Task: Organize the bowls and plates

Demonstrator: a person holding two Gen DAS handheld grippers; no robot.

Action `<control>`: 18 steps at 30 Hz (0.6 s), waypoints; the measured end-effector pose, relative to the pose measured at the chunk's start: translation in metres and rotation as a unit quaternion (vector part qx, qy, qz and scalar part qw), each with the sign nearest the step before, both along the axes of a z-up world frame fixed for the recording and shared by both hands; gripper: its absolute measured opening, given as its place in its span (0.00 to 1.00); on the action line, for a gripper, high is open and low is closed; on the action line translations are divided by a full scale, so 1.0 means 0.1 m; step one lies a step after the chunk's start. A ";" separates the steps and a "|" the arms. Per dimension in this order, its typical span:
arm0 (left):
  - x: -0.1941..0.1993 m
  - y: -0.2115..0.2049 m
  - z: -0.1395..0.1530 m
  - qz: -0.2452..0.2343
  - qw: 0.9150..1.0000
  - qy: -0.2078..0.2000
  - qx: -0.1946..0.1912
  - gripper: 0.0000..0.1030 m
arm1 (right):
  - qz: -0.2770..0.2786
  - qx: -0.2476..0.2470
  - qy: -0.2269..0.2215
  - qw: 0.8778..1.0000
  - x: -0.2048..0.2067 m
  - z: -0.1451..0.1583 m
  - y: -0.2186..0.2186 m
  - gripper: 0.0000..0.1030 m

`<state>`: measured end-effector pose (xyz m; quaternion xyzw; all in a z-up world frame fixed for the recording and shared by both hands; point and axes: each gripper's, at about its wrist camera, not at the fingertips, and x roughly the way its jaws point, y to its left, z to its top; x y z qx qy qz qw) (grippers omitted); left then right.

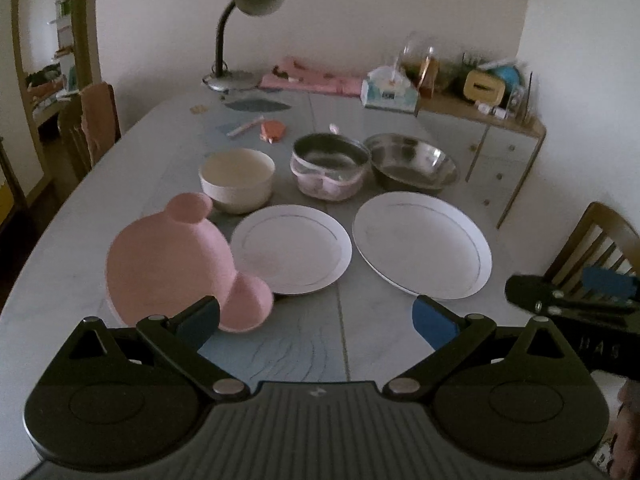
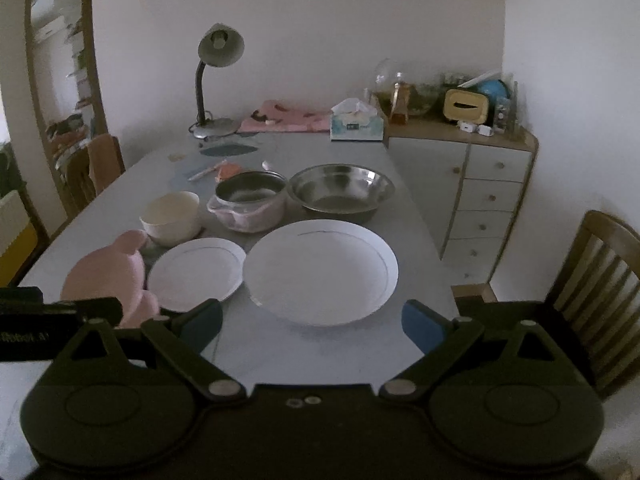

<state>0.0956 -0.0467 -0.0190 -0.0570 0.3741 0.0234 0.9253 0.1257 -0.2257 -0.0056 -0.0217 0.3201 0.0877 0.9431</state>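
Note:
On the grey table (image 1: 340, 340) stand a pink bear-shaped plate (image 1: 172, 268), a small white plate (image 1: 292, 254), a large white plate (image 1: 422, 244), a cream bowl (image 1: 238, 176), a pink-sided metal bowl (image 1: 330, 166) and a steel bowl (image 1: 412, 164). My left gripper (image 1: 316, 322) is open and empty, just in front of the pink plate and the small plate. My right gripper (image 2: 312, 322) is open and empty, in front of the large white plate (image 2: 320, 272). The pink plate (image 2: 108, 272), small plate (image 2: 196, 270), cream bowl (image 2: 170, 216) and steel bowl (image 2: 342, 192) also show in the right wrist view.
A desk lamp (image 1: 244, 32), pink cloth (image 1: 312, 78) and tissue box (image 1: 388, 90) sit at the table's far end. A sideboard (image 2: 484, 184) with clutter stands at the right. Wooden chairs stand at the right (image 2: 592, 292) and left (image 1: 90, 128). Small items (image 1: 272, 130) lie behind the bowls.

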 end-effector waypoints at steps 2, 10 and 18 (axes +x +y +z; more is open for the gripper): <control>0.19 -0.08 -0.06 -0.003 1.000 0.012 0.000 1.00 | 0.005 -0.007 0.003 1.000 0.21 -0.04 -0.08 0.94; 0.94 -0.29 -0.32 -0.001 0.998 0.059 -0.011 0.99 | 0.019 -0.041 0.043 0.998 1.10 -0.32 -0.40 0.86; 1.50 -0.40 -0.67 0.017 0.990 0.133 -0.037 0.89 | 0.035 -0.041 0.147 0.988 1.95 -0.67 -0.63 0.69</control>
